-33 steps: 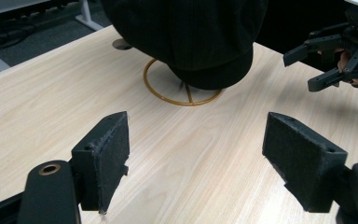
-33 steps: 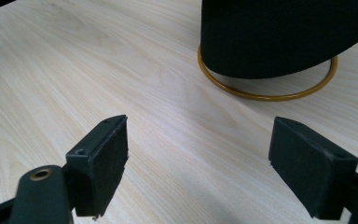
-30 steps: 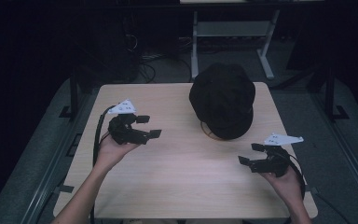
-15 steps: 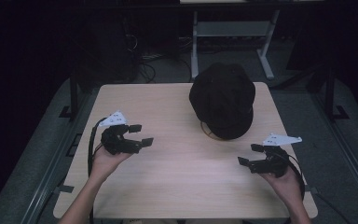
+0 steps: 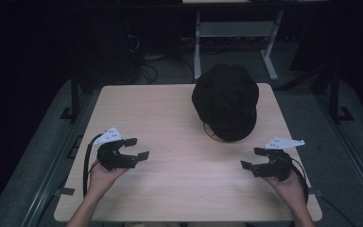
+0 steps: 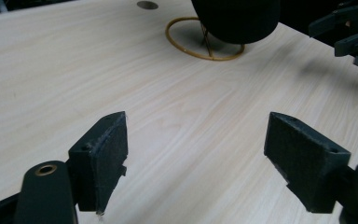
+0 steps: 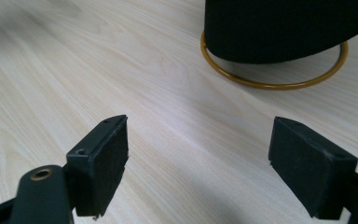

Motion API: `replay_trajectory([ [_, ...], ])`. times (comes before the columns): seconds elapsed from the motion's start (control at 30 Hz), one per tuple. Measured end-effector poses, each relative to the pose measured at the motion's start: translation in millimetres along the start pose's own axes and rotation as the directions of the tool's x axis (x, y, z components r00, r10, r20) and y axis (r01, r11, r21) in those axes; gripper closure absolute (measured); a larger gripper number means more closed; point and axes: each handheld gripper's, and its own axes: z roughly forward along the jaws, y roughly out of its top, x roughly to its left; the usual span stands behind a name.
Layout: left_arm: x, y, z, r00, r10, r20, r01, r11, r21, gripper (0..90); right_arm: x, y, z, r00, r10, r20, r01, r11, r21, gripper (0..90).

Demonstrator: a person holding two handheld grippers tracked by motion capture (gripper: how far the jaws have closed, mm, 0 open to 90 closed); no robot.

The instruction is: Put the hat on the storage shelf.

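Observation:
A black hat (image 5: 225, 100) sits on a stand with a gold wire ring base (image 5: 213, 135) at the back right of the light wood table (image 5: 170, 113). My left gripper (image 5: 139, 147) is held open above the table's front left, jaws pointing right, nothing between them. At the front right my right gripper (image 5: 250, 158) is open and empty, jaws pointing left. In the left gripper view the left gripper (image 6: 196, 154) faces bare wood, with the hat (image 6: 235, 18) and ring (image 6: 186, 46) far ahead. The right gripper (image 7: 198, 158) has the hat (image 7: 284, 28) and ring (image 7: 270, 84) close ahead.
A small round hole (image 6: 148, 4) lies in the tabletop beyond the ring. Dark floor, cables and a white table frame (image 5: 236, 33) lie beyond the far edge. The other hand's gripper (image 6: 349, 28) appears at the top right of the left gripper view.
My left gripper has drawn back toward the table's front edge and slightly left, still open. The right gripper and the hat have hardly moved.

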Motion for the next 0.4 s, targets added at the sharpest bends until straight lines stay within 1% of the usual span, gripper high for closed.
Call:
replay_trajectory([
  [0.03, 0.0, 0.0, 0.0, 1.0, 0.0, 0.0, 0.0, 1.0, 0.0, 20.5, 0.3, 0.0, 0.1, 1.0, -0.002, 0.002, 0.002, 1.0, 0.004, 19.6],
  [0.07, -1.0, -9.4, 0.2, 1.0, -0.005, 0.001, 0.005, 1.0, -0.006, 20.4, 0.7, -0.2, -0.1, 1.0, -0.006, 0.007, 0.006, 1.0, 0.005, 19.6],
  [0.1, -1.0, -9.4, 0.2, 1.0, -0.005, 0.001, 0.005, 1.0, -0.006, 20.5, 0.7, -0.2, -0.1, 1.0, -0.006, 0.007, 0.006, 1.0, 0.005, 19.6],
  [0.13, -1.9, -14.5, 0.5, 0.9999, -0.01, 0.001, 0.01, 0.9999, -0.006, 20.5, 2.0, -0.1, -0.3, 1.0, 0.004, 0.005, -0.004, 1.0, 0.008, 19.6],
  [0.2, -2.6, -23.1, 2.1, 1.0, -0.009, 0.003, 0.009, 1.0, -0.001, 20.6, 2.2, 0.0, 0.0, 1.0, 0.001, 0.003, -0.001, 1.0, 0.004, 19.6],
  [0.23, -3.5, -28.5, 3.2, 0.9995, -0.021, 0.022, 0.021, 0.9997, 0.009, 20.4, 2.0, -0.9, 1.5, 1.0, 0.002, -0.004, -0.002, 1.0, 0.003, 19.5],
  [0.27, -3.5, -28.5, 3.2, 0.9995, -0.021, 0.022, 0.021, 0.9997, 0.009, 20.0, 2.0, -0.9, 1.5, 1.0, 0.002, -0.004, -0.002, 1.0, 0.003, 19.5],
  [0.33, -5.8, -33.1, 4.3, 0.9986, -0.04, 0.036, 0.04, 0.9992, 0.009, 20.0, 3.1, -2.4, 5.2, 0.9999, 0.0, -0.014, 0.0, 1.0, 0.006, 19.6],
  [0.37, -7.1, -34.6, 5.0, 0.9986, -0.039, 0.036, 0.039, 0.9992, 0.007, 20.1, 4.0, -2.5, 5.9, 0.9998, -0.009, -0.019, 0.009, 1.0, 0.003, 19.7],
  [0.4, -8.4, -34.7, 6.0, 0.9992, -0.027, 0.029, 0.027, 0.9995, 0.015, 20.1, 5.0, -2.0, 6.4, 0.9996, -0.018, -0.02, 0.018, 1.0, -0.001, 19.8],
])
